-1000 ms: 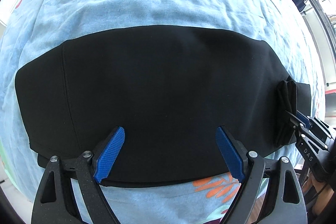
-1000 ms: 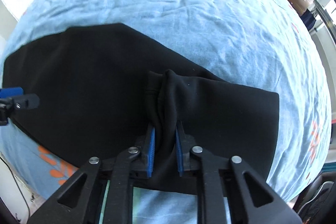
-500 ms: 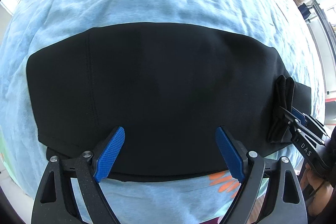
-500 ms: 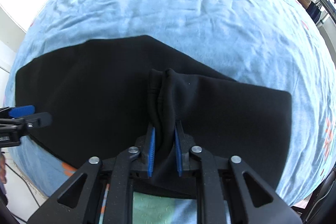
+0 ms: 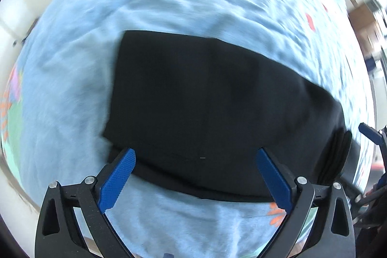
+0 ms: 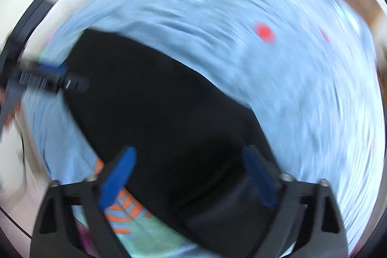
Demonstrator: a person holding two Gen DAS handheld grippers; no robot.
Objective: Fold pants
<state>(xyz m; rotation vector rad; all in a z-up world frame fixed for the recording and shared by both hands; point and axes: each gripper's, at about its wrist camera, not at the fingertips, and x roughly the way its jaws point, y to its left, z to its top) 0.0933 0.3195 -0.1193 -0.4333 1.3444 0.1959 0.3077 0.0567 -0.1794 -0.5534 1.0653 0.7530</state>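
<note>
blue patterned bedsheet [image 5: 183, 6] covers the whole work surface, wrinkled, soft underneath. black pants [image 5: 217, 108] lie flat on it near the front edge, folded into a compact rectangle w/ stacked layers bunched at the right end. fabric looks light, limp, prob. a bit slick; the layers would likely slide apart if lifted by one ply, so best to pinch all plies at a corner or folded edge, one gripper per end. left gripper [image 5: 196, 178] hangs over the near hem, jaws opening, wide apart, nothing pinched. right gripper [image 6: 188, 175], view blurred, jaws opening wide over the cloth, pads not pressing it.
</note>
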